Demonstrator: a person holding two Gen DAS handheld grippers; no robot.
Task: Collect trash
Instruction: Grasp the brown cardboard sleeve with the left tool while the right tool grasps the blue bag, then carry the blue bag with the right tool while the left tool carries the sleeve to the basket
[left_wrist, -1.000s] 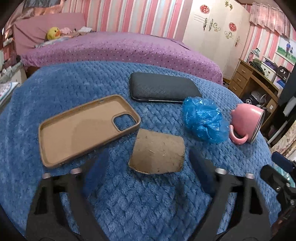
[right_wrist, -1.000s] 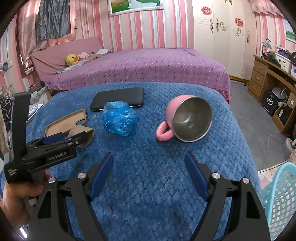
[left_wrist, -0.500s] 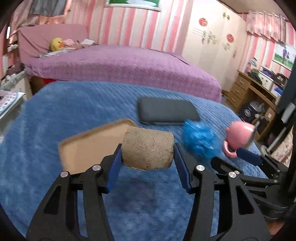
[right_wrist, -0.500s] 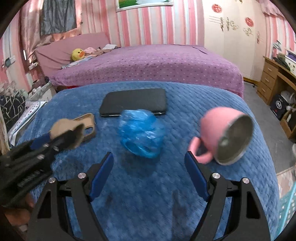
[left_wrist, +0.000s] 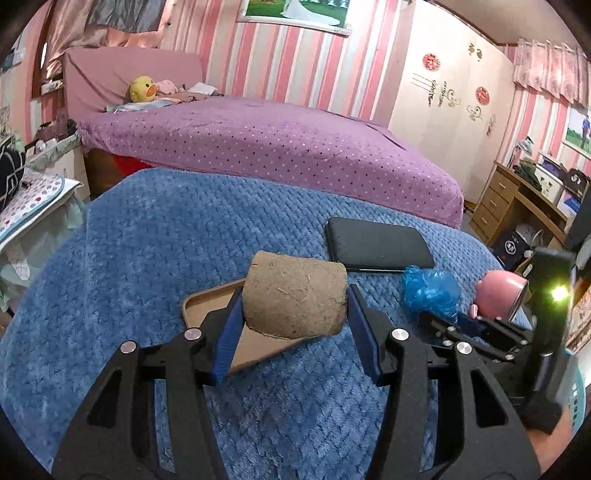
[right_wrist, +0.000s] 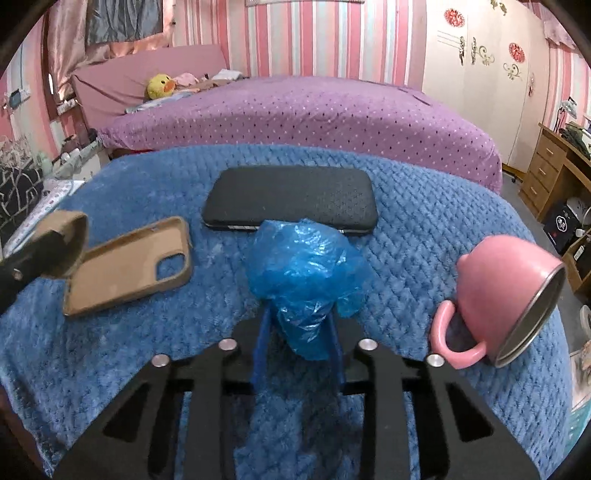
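My left gripper (left_wrist: 293, 317) is shut on a bent brown cardboard scrap (left_wrist: 295, 297) and holds it above the blue blanket (left_wrist: 147, 258). The scrap also shows at the left edge of the right wrist view (right_wrist: 62, 240). My right gripper (right_wrist: 297, 325) is shut on a crumpled blue plastic bag (right_wrist: 306, 269), which rests on the blanket in front of the black case. The bag also shows in the left wrist view (left_wrist: 430, 291), with the right gripper's fingers closed at its near side.
A tan phone case (right_wrist: 129, 266) lies open side up at the left. A black flat case (right_wrist: 291, 201) lies behind the bag. A pink mug (right_wrist: 506, 291) lies on its side at the right. A purple bed (right_wrist: 314, 110) stands behind.
My left gripper closed on the cardboard scrap and lifted it off the blanket. My right gripper moved left and forward to the blue bag and closed on it.
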